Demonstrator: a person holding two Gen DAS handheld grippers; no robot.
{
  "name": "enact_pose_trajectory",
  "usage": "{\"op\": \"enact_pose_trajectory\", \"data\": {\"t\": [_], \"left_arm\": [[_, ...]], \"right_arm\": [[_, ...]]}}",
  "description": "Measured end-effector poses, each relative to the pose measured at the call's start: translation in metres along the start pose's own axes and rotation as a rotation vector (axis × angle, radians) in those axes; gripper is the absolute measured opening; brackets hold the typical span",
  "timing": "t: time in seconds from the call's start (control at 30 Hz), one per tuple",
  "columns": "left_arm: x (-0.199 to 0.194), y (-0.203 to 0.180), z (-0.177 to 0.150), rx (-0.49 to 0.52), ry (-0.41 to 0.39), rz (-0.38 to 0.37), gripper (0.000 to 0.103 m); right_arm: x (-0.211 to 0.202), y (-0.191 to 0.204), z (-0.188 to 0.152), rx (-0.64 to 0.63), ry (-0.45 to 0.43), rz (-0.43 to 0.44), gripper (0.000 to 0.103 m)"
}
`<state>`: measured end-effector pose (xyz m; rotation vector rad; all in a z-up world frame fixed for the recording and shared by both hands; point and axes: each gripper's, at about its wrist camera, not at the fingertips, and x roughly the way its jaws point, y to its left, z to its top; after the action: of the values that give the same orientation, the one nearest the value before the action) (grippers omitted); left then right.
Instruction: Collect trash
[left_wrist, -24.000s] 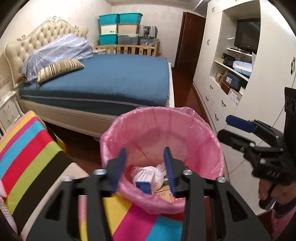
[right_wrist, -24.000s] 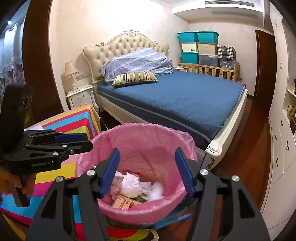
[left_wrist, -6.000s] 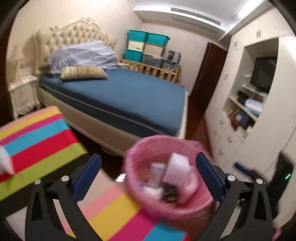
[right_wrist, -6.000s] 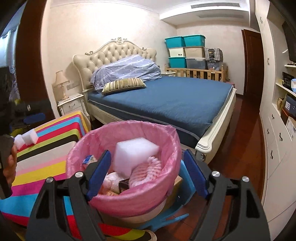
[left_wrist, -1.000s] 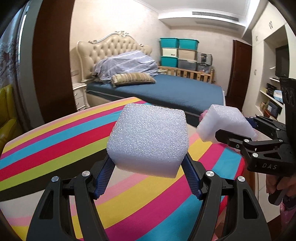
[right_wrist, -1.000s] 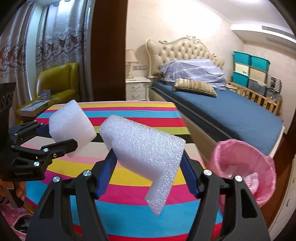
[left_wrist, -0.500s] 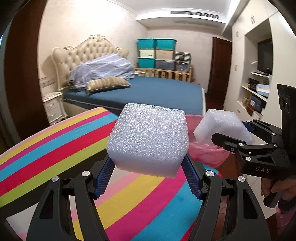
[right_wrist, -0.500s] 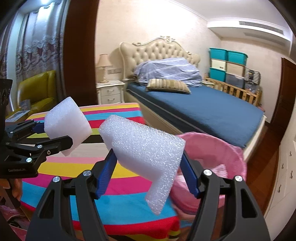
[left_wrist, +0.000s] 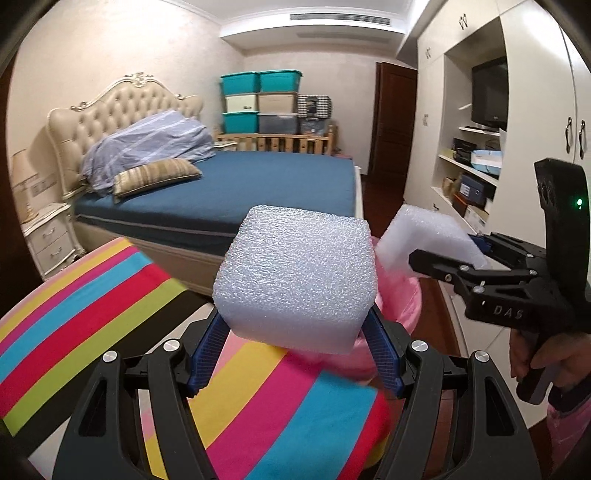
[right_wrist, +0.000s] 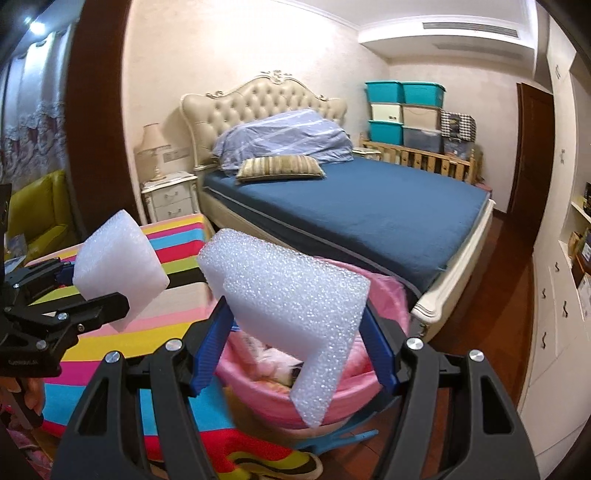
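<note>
Left gripper (left_wrist: 295, 354): pinching a chunky white foam block (left_wrist: 295, 280) between its blue fingers (left_wrist: 207, 350), pads pressing in on both sides, block sitting up high in the grip.

Right gripper (right_wrist: 295, 354): squeezing an L-shaped white foam piece (right_wrist: 288, 295) between its blue fingers (right_wrist: 380, 354), one leg of the L hanging down past the fingertips.

Same two from the other side: right gripper (left_wrist: 476, 254) showing up at the right of the left wrist view, with its foam piece (left_wrist: 424, 236) poking out front; left gripper (right_wrist: 70, 288) sitting at the left of the right wrist view, carrying its block (right_wrist: 118, 273).

Bin: pink-bagged round trash bin (right_wrist: 384, 295) standing on the floor just off the table edge, peeking out right behind and under both foam bits, already holding some crumpled stuff, too hidden to name.

Foam vs bin: L-shaped piece hanging over the bin's mouth in the right wrist view, block hovering over the table edge beside the rim (left_wrist: 402, 302).

Table: rainbow-striped cloth-covered table (left_wrist: 92, 302) spreading out below and left of both grippers.

Hands: a hand (left_wrist: 543, 358) gripping the right gripper's handle at the far right.

Background: blue-sheeted bed with a cream tufted headboard (left_wrist: 258, 184) sitting beyond the bin, teal and beige plastic storage boxes (left_wrist: 262, 103) stacking up against the back wall.
</note>
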<state>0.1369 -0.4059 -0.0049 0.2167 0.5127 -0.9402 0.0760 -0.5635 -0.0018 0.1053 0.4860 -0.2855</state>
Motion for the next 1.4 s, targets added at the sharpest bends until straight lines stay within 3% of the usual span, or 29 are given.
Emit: {"op": "enact_pose_trajectory", "data": {"t": [0.17, 0.4, 0.43, 0.47, 0.53, 0.63, 0.8, 0.93, 1.07, 1.2, 1.4], "left_arm": [[0.040, -0.009, 0.021, -0.023, 0.024, -0.082, 0.067], [0.081, 0.000, 0.038, -0.093, 0.033, -0.116, 0.067], [0.086, 0.002, 0.039, -0.099, 0.025, -0.129, 0.071], [0.089, 0.003, 0.039, -0.108, 0.022, -0.131, 0.085], [0.089, 0.012, 0.037, -0.133, -0.003, -0.098, 0.095], [0.087, 0.024, 0.031, -0.173, 0.002, -0.087, 0.096], [0.056, 0.044, 0.024, -0.179, -0.033, 0.004, 0.096], [0.024, 0.038, 0.024, -0.108, -0.035, 0.119, 0.096], [-0.028, 0.026, 0.024, -0.057, -0.151, 0.233, 0.096], [-0.072, 0.009, 0.012, -0.039, -0.246, 0.262, 0.096], [-0.093, -0.015, -0.017, 0.012, -0.198, 0.170, 0.096]], "right_arm": [[0.019, -0.030, 0.003, 0.027, 0.031, -0.012, 0.066], [0.044, -0.054, 0.017, 0.057, 0.038, 0.018, 0.067], [0.047, -0.055, 0.019, 0.059, 0.038, 0.022, 0.067], [0.052, -0.059, 0.023, 0.067, 0.035, 0.032, 0.069], [0.058, -0.067, 0.029, 0.103, 0.020, 0.089, 0.085], [0.065, -0.082, 0.035, 0.174, -0.004, 0.147, 0.087], [0.039, -0.079, 0.033, 0.204, -0.056, 0.143, 0.087], [-0.003, -0.057, 0.026, 0.134, -0.066, 0.044, 0.088], [-0.049, -0.025, 0.013, 0.049, -0.072, -0.095, 0.099], [-0.088, 0.007, -0.013, -0.041, -0.080, -0.160, 0.099], [-0.114, 0.030, -0.035, -0.045, -0.122, -0.210, 0.099]]}}
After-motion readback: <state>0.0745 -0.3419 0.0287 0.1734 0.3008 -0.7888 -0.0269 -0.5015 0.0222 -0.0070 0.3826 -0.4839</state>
